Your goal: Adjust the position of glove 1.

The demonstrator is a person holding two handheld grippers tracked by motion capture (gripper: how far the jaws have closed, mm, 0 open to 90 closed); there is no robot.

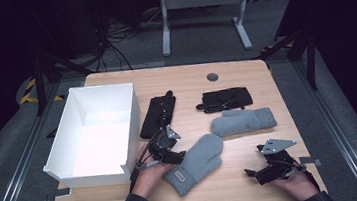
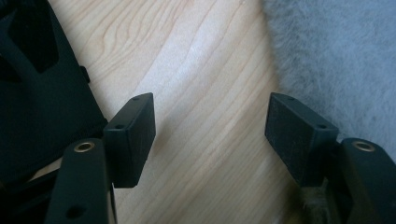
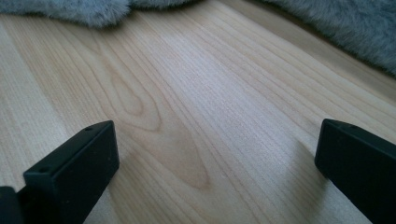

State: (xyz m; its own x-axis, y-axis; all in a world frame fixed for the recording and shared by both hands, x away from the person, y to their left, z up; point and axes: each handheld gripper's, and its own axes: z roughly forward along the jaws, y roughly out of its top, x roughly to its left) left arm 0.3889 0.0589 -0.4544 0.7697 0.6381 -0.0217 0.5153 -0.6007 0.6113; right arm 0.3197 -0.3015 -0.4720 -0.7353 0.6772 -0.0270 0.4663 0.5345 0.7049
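My left gripper (image 1: pixel 168 149) (image 2: pixel 210 116) hovers low over bare wood with its jaws open and nothing between them. A black glove (image 1: pixel 157 115) (image 2: pixel 42 93) lies just to its left. A grey fleece mitten (image 1: pixel 198 164) (image 2: pixel 336 51) lies just to its right, its edge close to the right pad. My right gripper (image 1: pixel 259 172) (image 3: pixel 217 154) rests near the table's front right, open wide over bare wood. Grey fleece (image 3: pixel 345 23) shows beyond it. A second grey mitten (image 1: pixel 243 121) and a second black glove (image 1: pixel 225 98) lie farther back.
A white open box (image 1: pixel 61 130) stands at the table's left, close beside my left hand. A round grey grommet (image 1: pixel 212 77) sits near the far edge. Beyond the table are a white desk frame (image 1: pixel 202 7) and cables on the floor.
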